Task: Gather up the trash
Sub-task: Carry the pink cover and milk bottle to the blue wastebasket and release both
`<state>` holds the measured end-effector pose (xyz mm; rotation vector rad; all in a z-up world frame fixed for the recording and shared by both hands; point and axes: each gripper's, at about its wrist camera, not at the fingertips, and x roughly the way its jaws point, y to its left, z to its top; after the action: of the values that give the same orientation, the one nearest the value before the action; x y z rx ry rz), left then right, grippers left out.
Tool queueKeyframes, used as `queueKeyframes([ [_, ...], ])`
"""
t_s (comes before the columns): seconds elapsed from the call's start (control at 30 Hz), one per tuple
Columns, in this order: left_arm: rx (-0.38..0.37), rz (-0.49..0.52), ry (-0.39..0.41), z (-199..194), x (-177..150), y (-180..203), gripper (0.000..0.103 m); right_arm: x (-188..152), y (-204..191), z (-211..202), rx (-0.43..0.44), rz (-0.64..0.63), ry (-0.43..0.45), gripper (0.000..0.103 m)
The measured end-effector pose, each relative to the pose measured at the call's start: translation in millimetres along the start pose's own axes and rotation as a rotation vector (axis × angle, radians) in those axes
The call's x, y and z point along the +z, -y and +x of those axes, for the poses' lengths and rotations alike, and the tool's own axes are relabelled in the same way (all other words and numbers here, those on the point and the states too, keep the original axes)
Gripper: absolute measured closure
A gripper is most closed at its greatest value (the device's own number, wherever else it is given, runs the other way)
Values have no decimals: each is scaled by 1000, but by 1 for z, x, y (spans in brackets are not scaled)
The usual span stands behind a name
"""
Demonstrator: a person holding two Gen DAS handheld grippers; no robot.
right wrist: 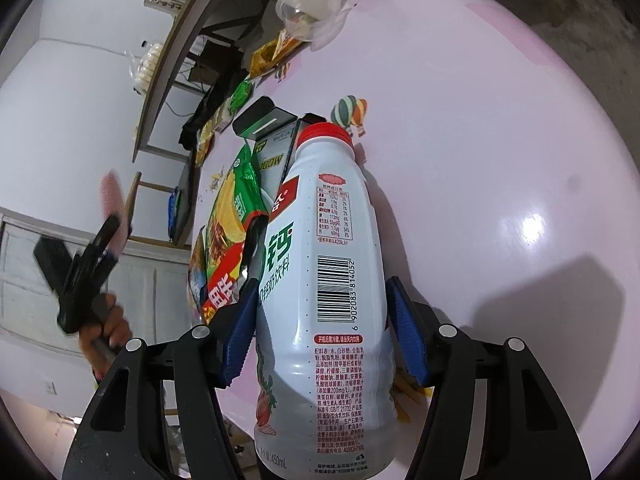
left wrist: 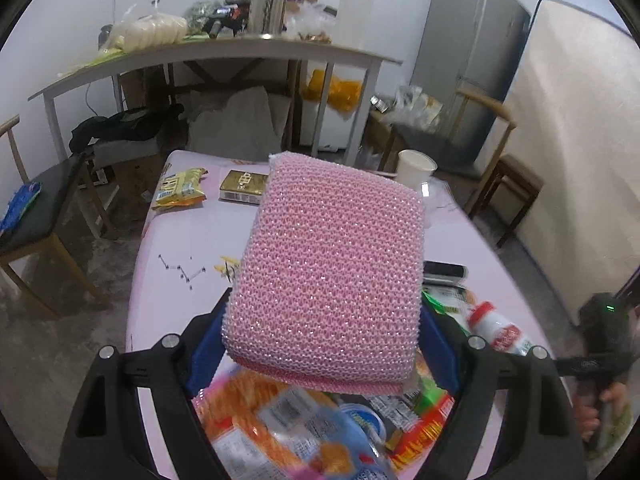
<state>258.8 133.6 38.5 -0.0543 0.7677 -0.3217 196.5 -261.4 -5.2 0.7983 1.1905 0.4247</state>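
A: Risk check, right gripper [right wrist: 322, 332]. Jaws set either side of the white drink bottle [right wrist: 328, 280], pressing its waist. Bottle smooth and tapered; could slide out forward between the pads if tilted further down. Grip sits at mid-body, cap end far ahead of the jaws, so some swing likely.

B: Noted. Left gripper [left wrist: 324, 344]?

A: Jaws spread wide but pinching the pink sponge [left wrist: 328, 272] by its near edge, blue pads against both sides. Most of the sponge ahead of and above the jaws, raised over the tabletop [left wrist: 192, 240]. Soft body; could fold or squirm loose under the squeeze.

B: Remaining trash?

A: Snack wrappers [left wrist: 256, 412] directly below the left jaws, blurred. Paper cup [left wrist: 414, 168] and gold packet [left wrist: 244, 186] far ahead. Green chip bag [right wrist: 232, 216] just left of the right jaws, touching the bottle; could get dragged along.
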Motion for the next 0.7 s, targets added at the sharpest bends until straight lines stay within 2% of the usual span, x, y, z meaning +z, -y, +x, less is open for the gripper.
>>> queueKeyframes([
  [0.13, -2, -23, 41, -33, -33, 15, 22, -10, 5, -6, 12, 19, 17, 44],
  [0.23, 29, 1, 79, -51, -58, 33, 21, -17, 8, -11, 22, 39, 32, 45],
  [0.3, 0, -7, 85, -60, -78, 47, 22, -25, 14, -17, 41, 60, 45, 45],
  [0.4, -51, -38, 66, -64, -100, 63, 22, -36, 22, -26, 72, 86, 60, 45],
  [0.53, -82, -33, 28, -65, -127, 91, 22, -51, 29, -42, 101, 108, 100, 45],
  [0.7, -122, -4, -10, -64, -138, 121, 22, -70, 49, -71, 155, 151, 157, 45],
])
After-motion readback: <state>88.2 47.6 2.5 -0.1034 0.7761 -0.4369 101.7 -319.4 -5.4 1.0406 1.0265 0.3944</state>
